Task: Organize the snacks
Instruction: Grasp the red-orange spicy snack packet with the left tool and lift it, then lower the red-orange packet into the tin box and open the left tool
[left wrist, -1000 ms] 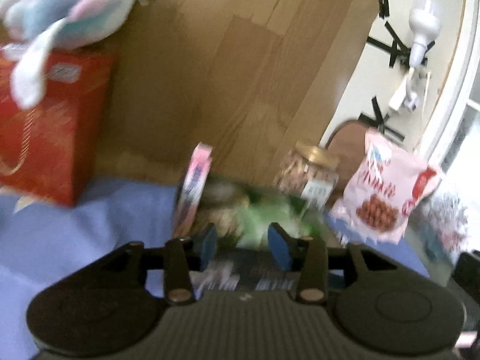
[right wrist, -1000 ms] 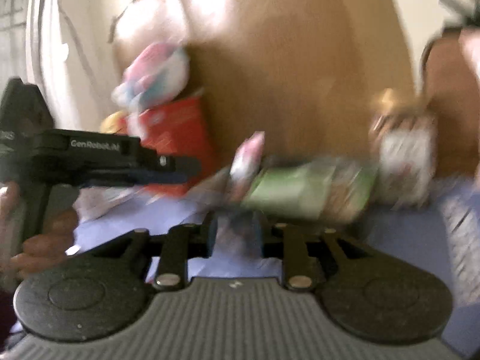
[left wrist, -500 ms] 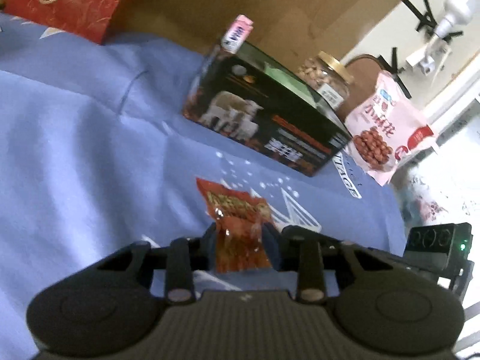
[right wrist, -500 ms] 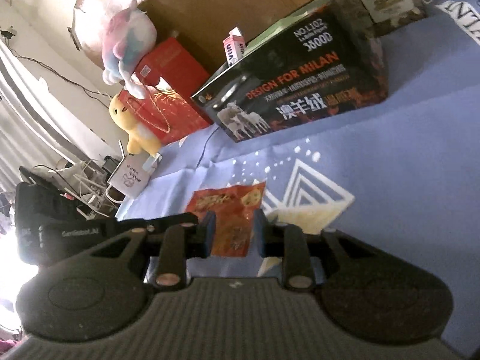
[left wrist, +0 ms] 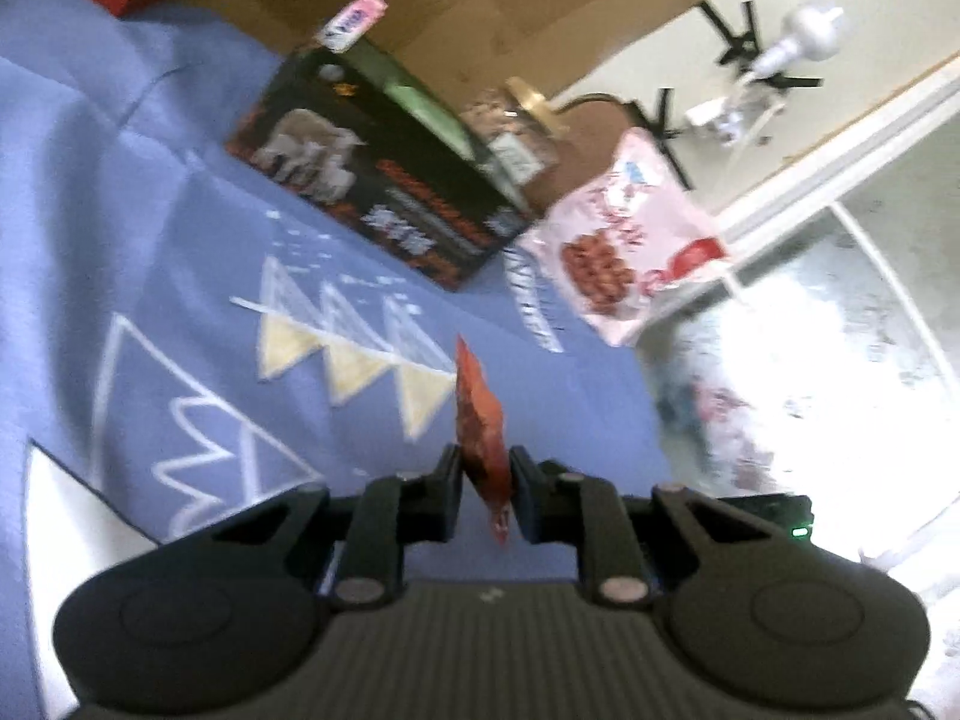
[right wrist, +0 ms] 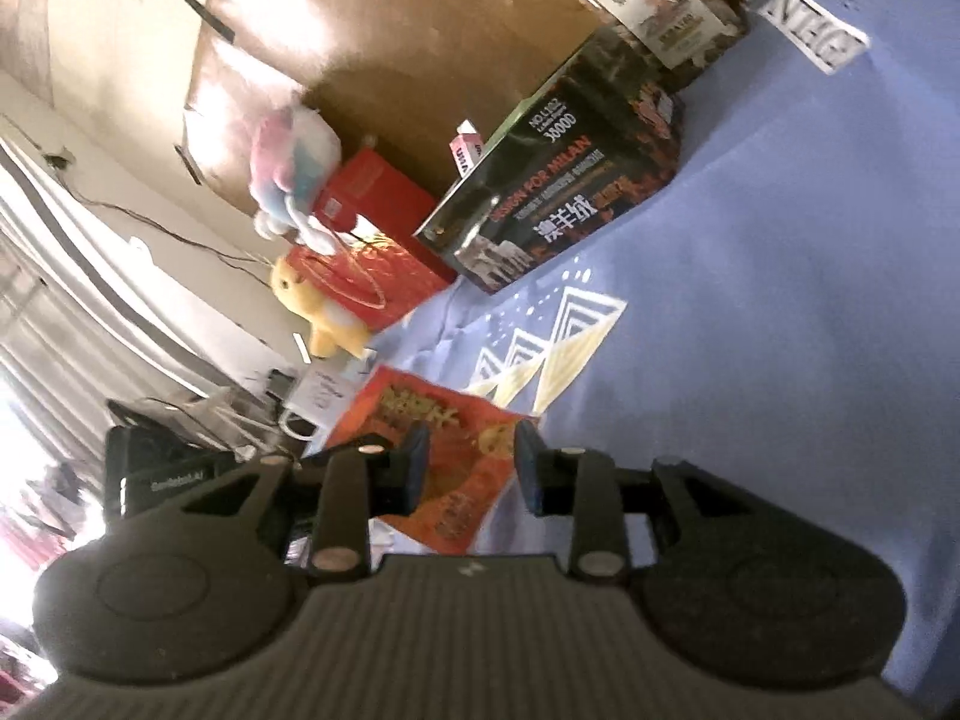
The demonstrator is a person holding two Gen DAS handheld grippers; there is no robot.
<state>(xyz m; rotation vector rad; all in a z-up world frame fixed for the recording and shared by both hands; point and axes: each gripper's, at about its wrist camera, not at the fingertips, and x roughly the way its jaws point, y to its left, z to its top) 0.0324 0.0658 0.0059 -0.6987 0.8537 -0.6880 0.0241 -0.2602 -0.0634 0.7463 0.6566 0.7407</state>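
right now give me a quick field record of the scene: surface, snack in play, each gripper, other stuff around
surface: blue printed cloth
snack in play: red snack packet, edge-on between the left gripper fingers
left gripper: jaws closing on the packet
right gripper: jaws opening, packet lies between them
nearby: black box, nut jar, pink snack bag, red gift bag

Your left gripper [left wrist: 486, 489] and right gripper [right wrist: 471, 462] look alike: matte black bodies with a ribbed grey centre panel, two round domed covers either side, silver screw heads on the finger arms, and dark blue pads [right wrist: 415, 468].
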